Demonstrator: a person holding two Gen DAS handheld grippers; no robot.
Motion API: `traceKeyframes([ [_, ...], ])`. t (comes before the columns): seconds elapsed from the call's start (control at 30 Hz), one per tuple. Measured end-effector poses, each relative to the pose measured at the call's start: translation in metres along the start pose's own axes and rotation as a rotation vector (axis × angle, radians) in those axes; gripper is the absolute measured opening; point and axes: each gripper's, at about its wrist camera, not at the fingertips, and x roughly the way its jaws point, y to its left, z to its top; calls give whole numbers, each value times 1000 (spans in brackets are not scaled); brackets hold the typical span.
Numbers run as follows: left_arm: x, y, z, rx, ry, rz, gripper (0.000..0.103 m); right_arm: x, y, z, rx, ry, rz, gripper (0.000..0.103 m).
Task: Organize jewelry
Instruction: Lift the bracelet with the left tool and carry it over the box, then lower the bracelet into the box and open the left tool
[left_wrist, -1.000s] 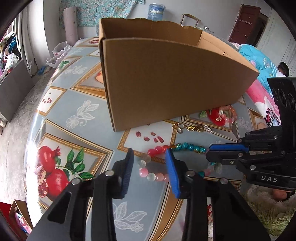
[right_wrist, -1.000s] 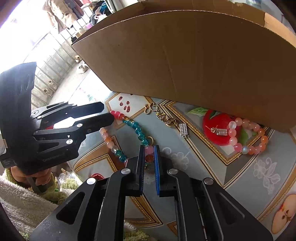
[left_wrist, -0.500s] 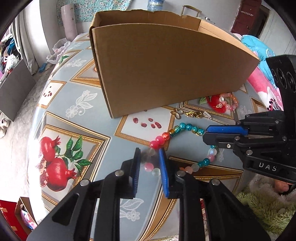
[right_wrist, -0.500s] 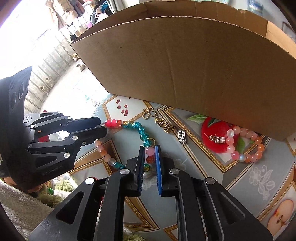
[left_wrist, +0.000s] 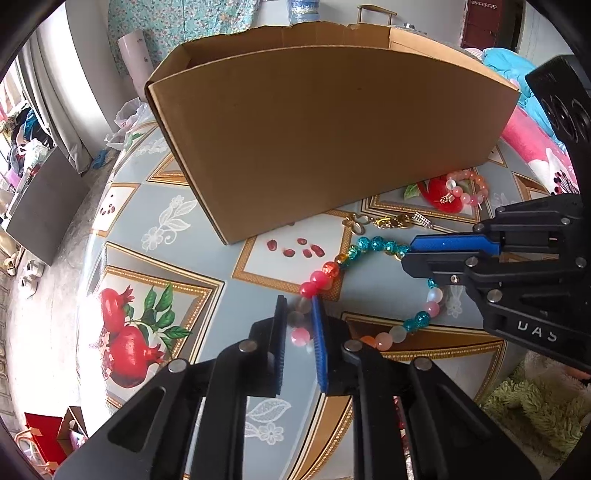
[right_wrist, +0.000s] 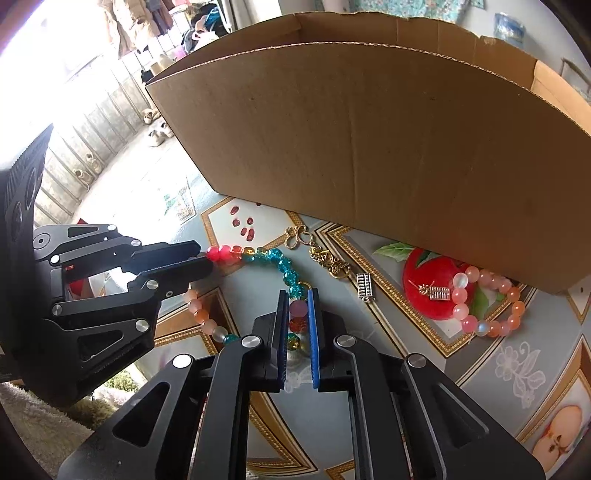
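A strand of red, teal and pale pink beads lies in a loop on the fruit-patterned table. My left gripper has its jaws closing on the pale beads at the strand's left end, pads against them. My right gripper is closing on a pink and a red bead at the other side of the loop. A pink bracelet and a gold butterfly chain lie near the open cardboard box.
A small silver abacus charm rests beside the gold chain. The box wall stands tall just behind the jewelry. The table edge curves off at the left, with floor below. A green shaggy rug lies at the near right.
The left jaws have narrowed from wide apart to tight around the pale beads, and that gripper has drawn back from the box. The right gripper has stayed shut on the strand.
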Motion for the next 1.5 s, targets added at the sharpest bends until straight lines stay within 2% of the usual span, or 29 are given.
traceKeyframes([
  [0.1,-3,-3,1,6,-3,1,9,-4,-3,-2,4,-12,13,8],
  [0.33,-24,-2,7,0,-40,-15,9,-24,-9,-8,2,-64,26,8],
  [0.57,-59,-7,14,3,-120,-22,9,-59,-12,-16,-10,-149,37,8],
  [0.9,-126,-19,37,50,-292,-20,9,-126,-7,-15,-79,-339,7,8],
  [1.07,-163,-25,60,108,-407,-24,9,-157,-13,7,-97,-422,25,8],
  [1.2,-182,-21,90,140,-499,-11,9,-180,-27,39,-126,-488,54,8],
  [1.27,-182,-16,108,145,-524,6,9,-181,-36,62,-138,-490,60,8],
  [1.33,-175,-10,124,146,-525,1,9,-172,-47,84,-134,-454,91,8],
  [1.5,-126,17,158,117,-411,-34,9,-124,-69,133,-104,-277,181,8],
])
